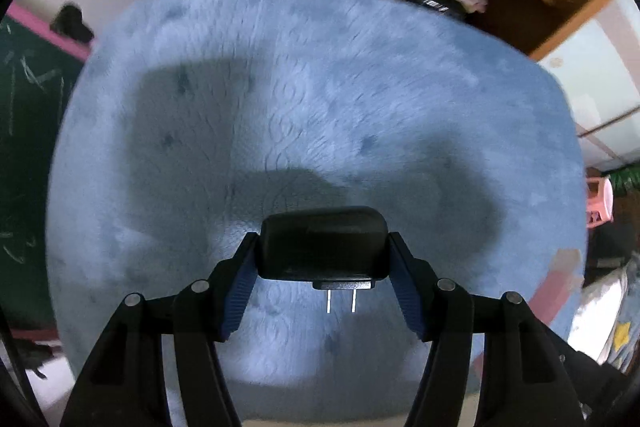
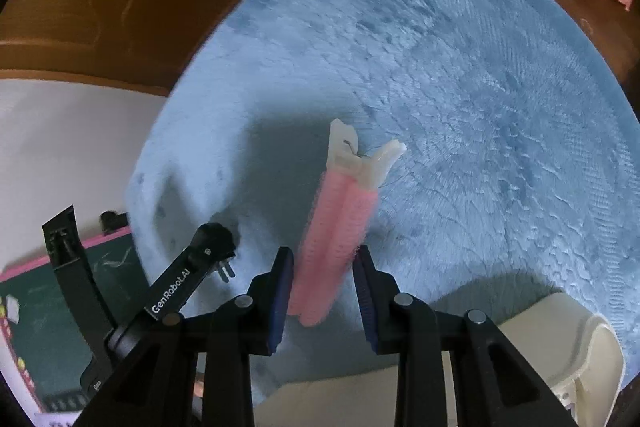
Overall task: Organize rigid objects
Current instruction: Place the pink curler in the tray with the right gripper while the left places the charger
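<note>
From the left wrist I see my left gripper (image 1: 323, 267) clamped on a black plug adapter (image 1: 323, 245), prongs toward me, above the middle of the blue rug (image 1: 360, 87). From the right wrist, my right gripper (image 2: 323, 291) pinches a pink hair-roller clip (image 2: 340, 223) near the rug's edge, a cream bin (image 2: 576, 351) beside it. The clip's springy bristles could slip from the pads if I swing fast.

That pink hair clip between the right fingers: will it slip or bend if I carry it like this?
The pink hair clip looks stiff and light, so probably no bending. Its bristly pink surface should catch the right gripper pads rather than slide. Held near one end, with the white handles far out, it may pivot.
</note>
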`<state>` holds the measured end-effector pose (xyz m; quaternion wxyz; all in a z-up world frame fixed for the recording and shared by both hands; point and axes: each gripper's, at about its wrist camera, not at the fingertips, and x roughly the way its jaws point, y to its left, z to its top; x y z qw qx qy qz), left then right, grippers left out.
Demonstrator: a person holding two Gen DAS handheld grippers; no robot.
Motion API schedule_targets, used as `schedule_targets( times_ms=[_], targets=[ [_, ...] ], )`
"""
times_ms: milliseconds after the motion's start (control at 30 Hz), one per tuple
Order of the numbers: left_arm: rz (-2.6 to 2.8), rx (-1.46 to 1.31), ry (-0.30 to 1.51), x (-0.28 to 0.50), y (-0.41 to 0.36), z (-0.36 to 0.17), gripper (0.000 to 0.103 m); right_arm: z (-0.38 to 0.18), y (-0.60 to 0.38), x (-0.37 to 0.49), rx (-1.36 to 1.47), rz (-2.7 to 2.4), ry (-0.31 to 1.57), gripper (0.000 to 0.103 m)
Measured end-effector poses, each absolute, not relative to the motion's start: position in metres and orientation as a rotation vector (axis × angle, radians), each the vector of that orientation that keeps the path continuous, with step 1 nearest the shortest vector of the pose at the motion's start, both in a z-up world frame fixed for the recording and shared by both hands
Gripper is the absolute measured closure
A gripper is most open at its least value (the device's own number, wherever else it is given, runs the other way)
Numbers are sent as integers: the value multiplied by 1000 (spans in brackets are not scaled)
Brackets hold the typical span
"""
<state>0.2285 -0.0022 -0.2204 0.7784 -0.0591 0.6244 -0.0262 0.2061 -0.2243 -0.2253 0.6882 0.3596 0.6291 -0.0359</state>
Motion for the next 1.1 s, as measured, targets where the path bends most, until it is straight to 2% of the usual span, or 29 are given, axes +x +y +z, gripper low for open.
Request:
schedule_targets(
  times_ms=[267,500,733,967,1067,1100],
  targets=[
    [-182,-91,1233,174,-4,-136,37,-149,-234,160,736,113,1294,72],
    [-220,-85,1215,110,0,-111,37,-111,-220,97,697,203,1246,72],
    [-187,-48,1263,64,-6,-132,37,-129,-227,39,710,179,1316,72],
    [-183,-50,1340,39,-14,-159,37,-162,-230,28,707,143,1407,72],
    [-182,-58,1342,33,-14,-160,36,-167,-227,29,698,144,1427,69],
    [-176,-58,1337,31,-14,-159,33,-169,-227,30,700,145,1435,63]
  ],
)
